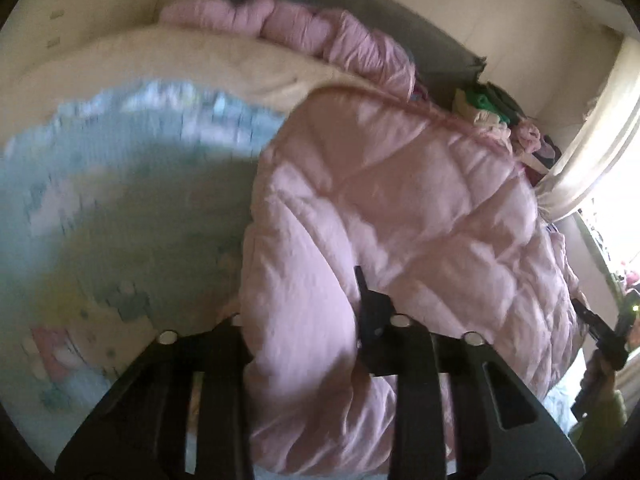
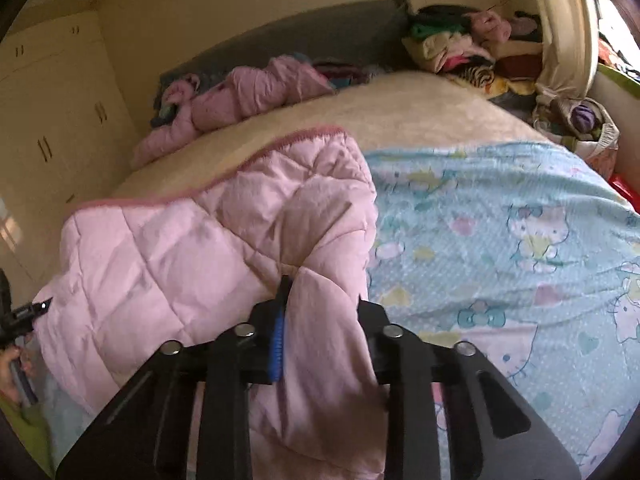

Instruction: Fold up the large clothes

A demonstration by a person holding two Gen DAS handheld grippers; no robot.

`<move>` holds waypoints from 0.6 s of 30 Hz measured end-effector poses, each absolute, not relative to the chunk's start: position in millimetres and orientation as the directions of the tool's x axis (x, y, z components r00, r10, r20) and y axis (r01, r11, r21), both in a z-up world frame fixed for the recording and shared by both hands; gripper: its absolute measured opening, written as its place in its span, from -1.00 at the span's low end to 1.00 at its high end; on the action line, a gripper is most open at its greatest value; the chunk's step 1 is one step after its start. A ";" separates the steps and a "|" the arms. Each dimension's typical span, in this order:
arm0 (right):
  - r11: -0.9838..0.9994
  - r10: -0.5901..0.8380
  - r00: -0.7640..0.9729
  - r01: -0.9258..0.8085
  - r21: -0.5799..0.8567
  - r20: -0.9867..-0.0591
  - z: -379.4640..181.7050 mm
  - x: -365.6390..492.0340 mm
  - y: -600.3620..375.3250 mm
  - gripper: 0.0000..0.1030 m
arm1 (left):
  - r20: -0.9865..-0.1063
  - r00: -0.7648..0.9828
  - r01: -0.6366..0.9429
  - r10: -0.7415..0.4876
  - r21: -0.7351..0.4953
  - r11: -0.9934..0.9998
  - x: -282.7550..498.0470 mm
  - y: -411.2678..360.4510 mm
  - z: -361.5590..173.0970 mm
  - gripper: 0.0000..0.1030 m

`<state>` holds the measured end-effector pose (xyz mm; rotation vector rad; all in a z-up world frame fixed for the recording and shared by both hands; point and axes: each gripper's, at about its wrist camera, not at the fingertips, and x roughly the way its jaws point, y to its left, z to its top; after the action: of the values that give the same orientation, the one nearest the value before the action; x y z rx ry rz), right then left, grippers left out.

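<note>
A large pink quilted garment with a darker pink trimmed edge lies on the bed, and in the left wrist view it fills the right half. My left gripper is shut on a bunched fold at its near edge; the fabric hides its left finger. My right gripper is shut on another fold at the near edge, the cloth pinched against the blue pad. Each gripper also shows at the other view's edge: the right gripper and the left gripper.
A light blue cartoon-print sheet covers the near bed, with a cream blanket behind it. A second pink puffy garment lies by the grey headboard. A pile of clothes sits at the back right, and a cream wardrobe stands at the left.
</note>
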<state>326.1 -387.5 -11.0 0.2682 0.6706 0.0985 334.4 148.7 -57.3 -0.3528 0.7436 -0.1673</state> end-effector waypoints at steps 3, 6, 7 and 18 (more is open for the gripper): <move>0.966 0.130 0.811 0.027 0.258 -0.571 1.5 335.0 -385.7 -0.61 | -0.590 0.767 0.020 -0.254 -0.373 0.928 344.7 146.7 -38.7 -0.66; 0.960 0.111 0.825 0.055 0.274 -0.554 12.0 356.9 -389.6 -0.62 | -0.566 0.796 0.010 -0.213 -0.340 0.940 361.4 141.3 -23.1 -0.67; 0.958 0.107 0.828 0.062 0.280 -0.550 14.7 365.4 -390.7 -0.62 | -0.556 0.809 -0.001 -0.193 -0.329 0.944 367.3 138.1 -19.3 -0.67; 0.971 -0.013 0.740 0.171 0.168 -0.673 -26.2 444.7 -386.8 -0.62 | -0.618 0.783 -0.088 -0.072 -0.225 0.970 410.4 126.3 -51.1 -0.65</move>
<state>444.7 -386.8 -26.2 0.2257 0.7324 -0.1018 410.4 126.3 -51.1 -0.2483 0.6731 0.0090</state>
